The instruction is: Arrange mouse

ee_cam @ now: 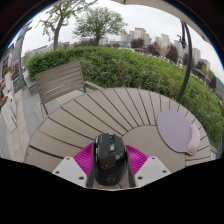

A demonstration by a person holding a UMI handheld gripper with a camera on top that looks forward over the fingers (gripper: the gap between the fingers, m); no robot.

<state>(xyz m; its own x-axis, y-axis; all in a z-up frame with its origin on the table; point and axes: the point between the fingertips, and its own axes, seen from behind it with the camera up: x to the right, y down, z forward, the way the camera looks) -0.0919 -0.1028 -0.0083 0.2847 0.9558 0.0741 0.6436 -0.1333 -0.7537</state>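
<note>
A handheld gripper [110, 170] with magenta pads [84, 158] on its two fingers holds a glossy black computer mouse [110, 156], both pads pressing its sides. The mouse's long axis runs straight ahead along the fingers, its rounded back uppermost. Beneath the mouse lies a round table of pale wooden slats [90, 115], matte and grooved. Ahead and to the right of the mouse, near the table's rim, rests a smooth oval lavender mouse mat [176, 130], the likely destination. Beyond the mouse to the left stands a slatted wooden bench [60, 80], then a green hedge [120, 62].
</note>
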